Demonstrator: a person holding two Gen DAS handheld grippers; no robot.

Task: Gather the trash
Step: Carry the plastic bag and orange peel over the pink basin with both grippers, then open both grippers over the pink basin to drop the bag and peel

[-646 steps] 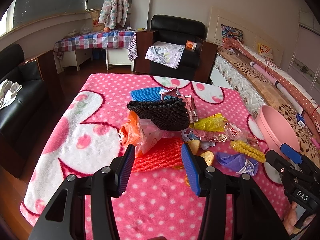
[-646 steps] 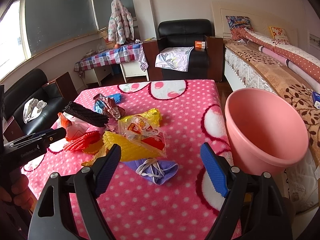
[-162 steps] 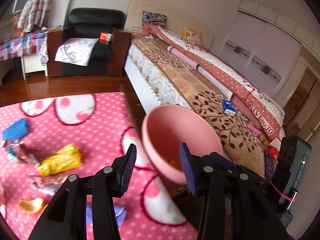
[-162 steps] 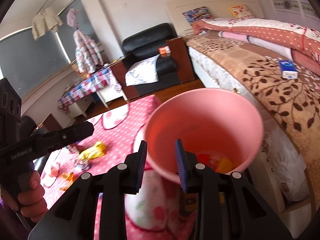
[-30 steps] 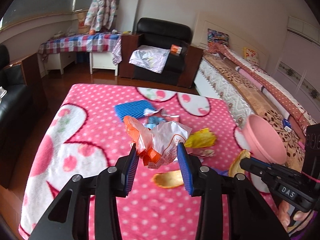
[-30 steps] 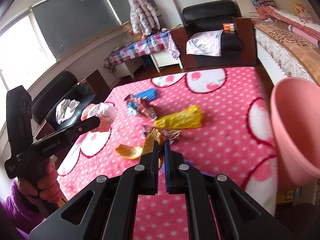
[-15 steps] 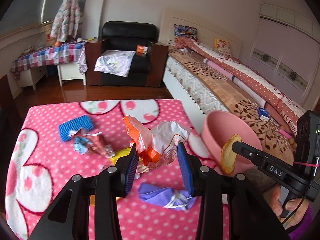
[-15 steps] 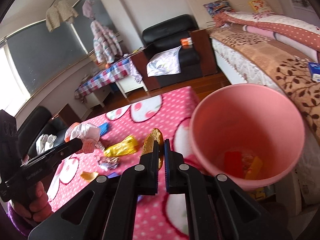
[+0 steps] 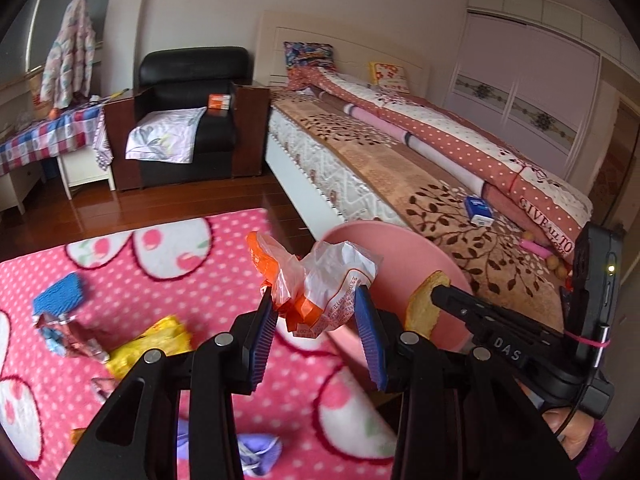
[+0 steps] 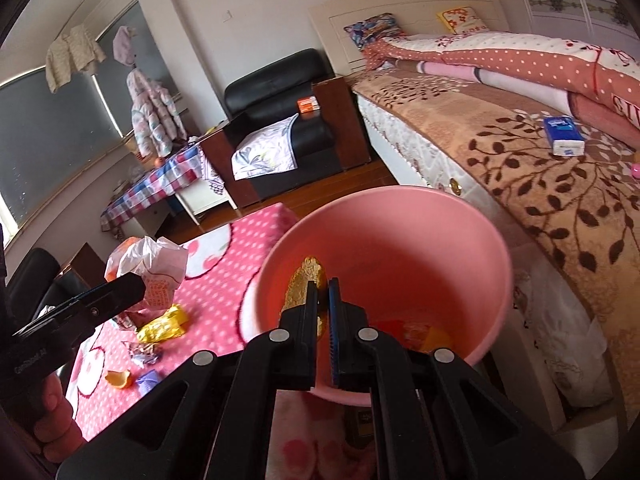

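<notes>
- Left tool (image 9: 316, 312): ribbed blue pads clamped on a crumpled bag (image 9: 320, 280), thin clear film with orange print, held up off the counter (image 9: 152, 280) near the bin rim.
- Right tool (image 10: 323, 292): pads nearly together, pinching a peel (image 10: 304, 284), curved, rough yellow-orange rind. It sits over the open mouth of the bin (image 10: 460, 248).
- Bin: round pink plastic, smooth wall, standing between counter edge and bed (image 10: 520, 152). Red and orange scraps at the bottom; can't tell what they are.
- Counter: fuzzy pink cloth, white dots and cherry patches.
- Left on the counter: yellow crinkled wrapper (image 9: 152, 340), blue ribbed sponge (image 9: 58, 294), shiny foil wrapper (image 9: 76, 340) beside it, purple soft item (image 9: 256, 452) near the front edge, a small orange peel (image 10: 118, 378) just beside it.
- Bed has a brown leaf-print blanket; a small blue box (image 10: 562, 130) lies on it.
</notes>
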